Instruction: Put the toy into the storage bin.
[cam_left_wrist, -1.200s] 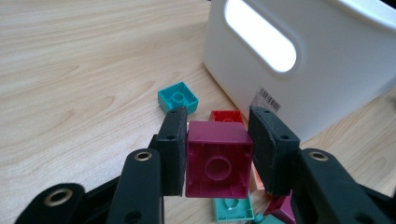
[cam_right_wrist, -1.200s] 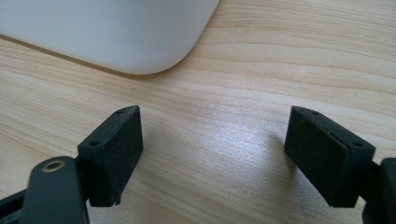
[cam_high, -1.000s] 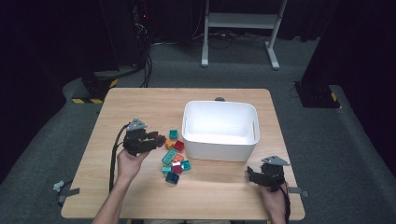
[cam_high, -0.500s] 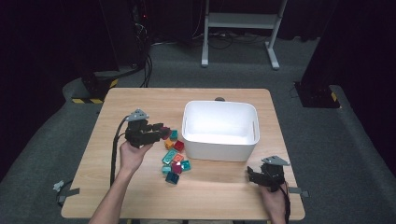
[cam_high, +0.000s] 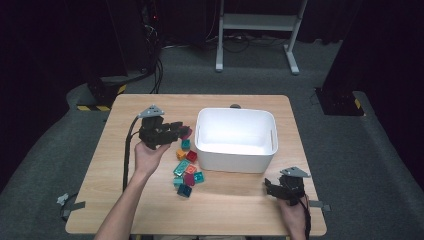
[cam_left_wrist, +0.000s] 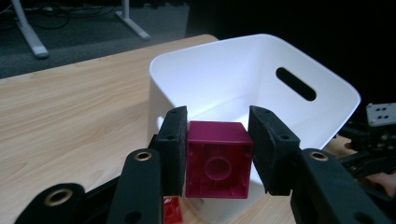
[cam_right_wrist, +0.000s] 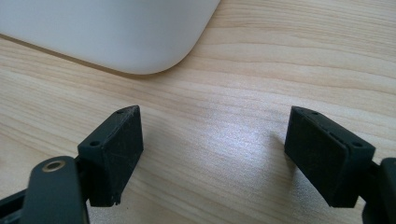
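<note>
Magenta block (cam_left_wrist: 217, 158) is being gripped between the pads of the left gripper (cam_high: 175, 131), hollow underside facing the gripper camera, sides squeezed flat so it cannot twist. Block is being held clear of the table (cam_high: 240, 205), just left of the white bin (cam_high: 235, 157) and level with its near-left rim; in the left gripper view the bin's open mouth is seen right behind it, so the block is probably being lined up for a drop inside. Bin interior is looking empty as far as can be seen.

Remaining blocks (cam_high: 186, 170) are being left in a loose pile on the table, touching or just beside the bin's left wall, near side: teal, red, orange, green among them. Placement close to the bin is keeping each carry short.

Right gripper (cam_high: 280, 186) is being kept parked low at the near-right corner of the table, jaws spread wide with nothing between them; bare wood and a rounded bin corner (cam_right_wrist: 140, 42) are being shown ahead of its pads (cam_right_wrist: 116, 154). Likely idle, out of the working hand's path.

Next move is judged to need a short carry right over the rim before release.
</note>
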